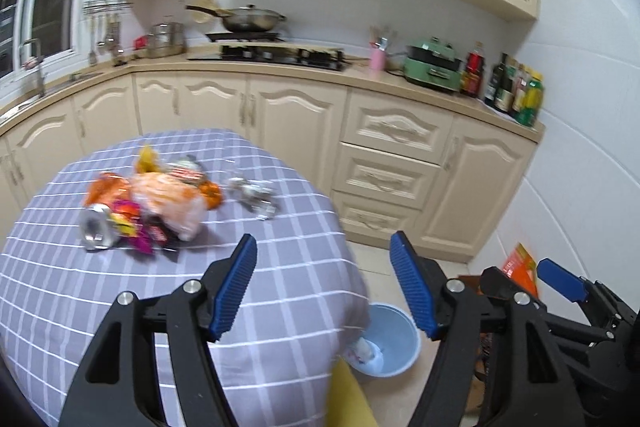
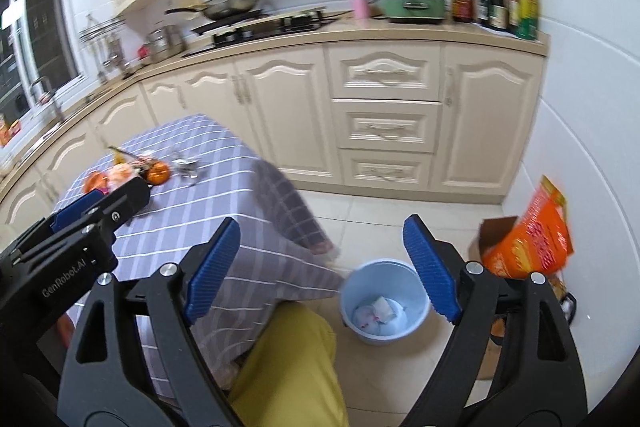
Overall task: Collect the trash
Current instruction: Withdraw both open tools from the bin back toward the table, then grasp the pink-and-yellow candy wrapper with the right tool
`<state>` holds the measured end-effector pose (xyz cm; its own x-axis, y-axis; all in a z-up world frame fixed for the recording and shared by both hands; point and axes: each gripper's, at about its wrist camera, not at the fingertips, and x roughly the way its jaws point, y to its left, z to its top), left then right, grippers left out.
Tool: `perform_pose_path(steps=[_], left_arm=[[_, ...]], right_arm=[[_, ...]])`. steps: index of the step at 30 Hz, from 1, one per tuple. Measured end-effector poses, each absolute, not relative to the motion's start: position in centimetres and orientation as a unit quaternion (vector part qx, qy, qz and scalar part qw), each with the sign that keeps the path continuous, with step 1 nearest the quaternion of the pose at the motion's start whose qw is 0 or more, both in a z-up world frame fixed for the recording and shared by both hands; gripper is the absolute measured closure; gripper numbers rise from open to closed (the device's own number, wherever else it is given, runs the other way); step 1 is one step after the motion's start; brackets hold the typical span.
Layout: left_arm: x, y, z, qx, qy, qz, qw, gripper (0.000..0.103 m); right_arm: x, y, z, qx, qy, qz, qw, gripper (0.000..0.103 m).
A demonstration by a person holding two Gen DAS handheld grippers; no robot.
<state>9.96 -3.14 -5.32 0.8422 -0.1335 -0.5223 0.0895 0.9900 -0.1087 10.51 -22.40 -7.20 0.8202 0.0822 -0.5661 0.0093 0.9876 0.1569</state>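
A heap of trash lies on the purple checked tablecloth [image 1: 100, 287]: orange wrappers [image 1: 160, 195], a silver can [image 1: 96, 227] on its side, and crumpled clear plastic [image 1: 256, 195] to the right. In the right wrist view the same heap [image 2: 136, 175] shows at the table's far end. A light blue bin [image 2: 380, 303] stands on the floor by the table, with white scraps inside; it also shows as the bin [image 1: 394, 339] in the left wrist view. My left gripper [image 1: 324, 287] is open and empty above the table's near right edge. My right gripper [image 2: 320, 267] is open and empty above the floor near the bin.
Cream cabinets [image 2: 384, 115] and a counter with a stove [image 1: 272, 55], a green appliance [image 1: 432, 67] and bottles [image 1: 516, 91] run along the back. An orange box [image 2: 532, 239] stands on the floor at the right wall. A yellow-trousered leg [image 2: 288, 367] is below my grippers.
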Motion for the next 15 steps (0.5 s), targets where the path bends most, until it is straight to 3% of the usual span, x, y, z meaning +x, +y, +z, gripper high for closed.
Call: perform_pose_path(steps=[15], left_arm=[[11.1,9.9,-5.9,-0.092,0.283,0.081,0.951,0.035]], right_arm=[[15.7,-9.6,-7.0,0.009,0.317,0.159,0.935,0.02]])
